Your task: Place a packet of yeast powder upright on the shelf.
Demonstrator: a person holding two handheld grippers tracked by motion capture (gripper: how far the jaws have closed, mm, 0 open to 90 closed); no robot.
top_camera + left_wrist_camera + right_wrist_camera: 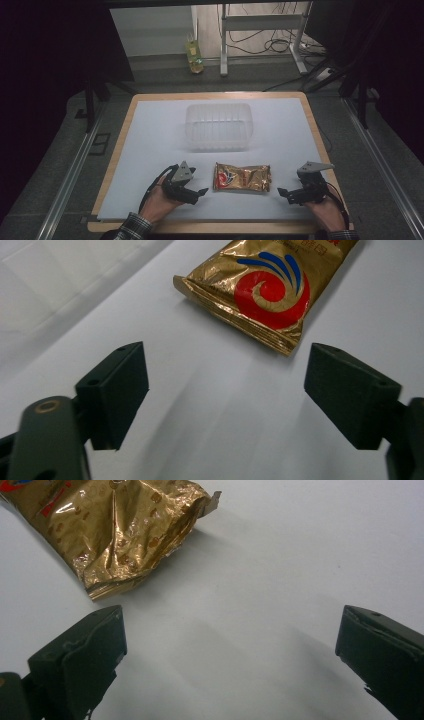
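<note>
A gold foil packet point(242, 177) with a red and blue swirl lies flat on the white sheet near the front of the table. My left gripper point(200, 192) rests just left of it, jaws apart with only bare sheet between them; in the left gripper view point(227, 395) the packet's sealed end point(265, 285) lies just ahead of the fingertips. My right gripper point(284, 194) sits to the packet's right, open. Its own view point(230, 650) has the crumpled gold end point(125, 530) ahead and to the left of the jaws, apart from them.
A clear plastic tub point(218, 126) stands on the white sheet point(150, 150) behind the packet, mid-table. The wooden table edge point(215, 228) runs along the front. Beyond the table stand a yellow bottle point(194, 57) on the floor and a metal frame with cables.
</note>
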